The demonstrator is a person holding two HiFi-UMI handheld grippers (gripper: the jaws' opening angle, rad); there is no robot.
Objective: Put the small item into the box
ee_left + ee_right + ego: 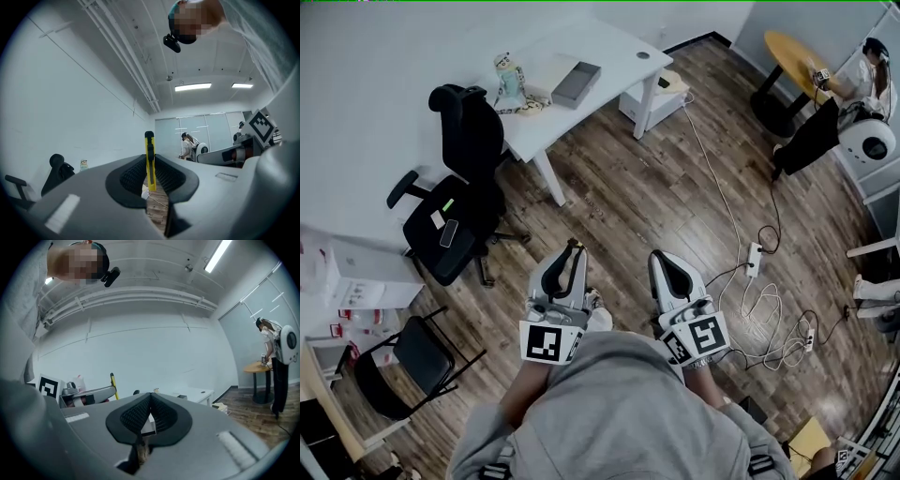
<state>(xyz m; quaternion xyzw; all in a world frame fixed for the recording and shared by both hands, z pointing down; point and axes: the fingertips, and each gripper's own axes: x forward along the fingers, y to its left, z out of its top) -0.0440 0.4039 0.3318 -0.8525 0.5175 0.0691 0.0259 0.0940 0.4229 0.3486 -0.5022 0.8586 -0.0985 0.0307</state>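
Note:
A yellow utility knife [149, 159] stands upright between the pads of my left gripper [150, 171], which is shut on it. In the head view that left gripper [573, 247] is held close in front of my chest, above the wooden floor. Beside it my right gripper [662, 257] is shut with nothing in it; its pads [161, 413] meet at the tips. From the right gripper view the knife [113, 385] sticks up out of the left gripper. A flat grey box [577, 84] lies far off on the white desk [609, 47].
A black office chair [455, 202] stands by the desk, a folding chair [408, 361] at lower left. Cables and a power strip [755, 258] lie on the floor to the right. A bottle [508, 80] stands on the desk. A person sits at a round table [797, 56].

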